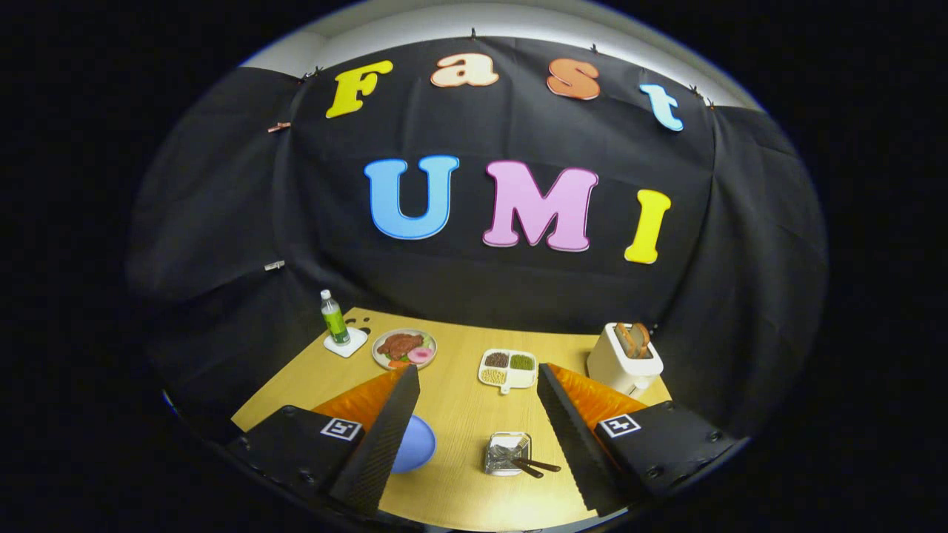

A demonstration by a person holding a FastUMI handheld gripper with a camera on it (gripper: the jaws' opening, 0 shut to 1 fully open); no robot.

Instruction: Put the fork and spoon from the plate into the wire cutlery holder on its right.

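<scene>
Fork and spoon (527, 464) in wire holder (506, 453); claw (478, 377) spread, empty.

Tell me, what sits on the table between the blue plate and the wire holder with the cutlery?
Nothing: in the gripper view, bare wooden table separates the blue plate from the wire holder. The open gripper hangs above.

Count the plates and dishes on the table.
3: a blue plate partly behind the left finger, a food plate beside the bottle, a divided dish ahead of the open gripper. More may be hidden.
</scene>
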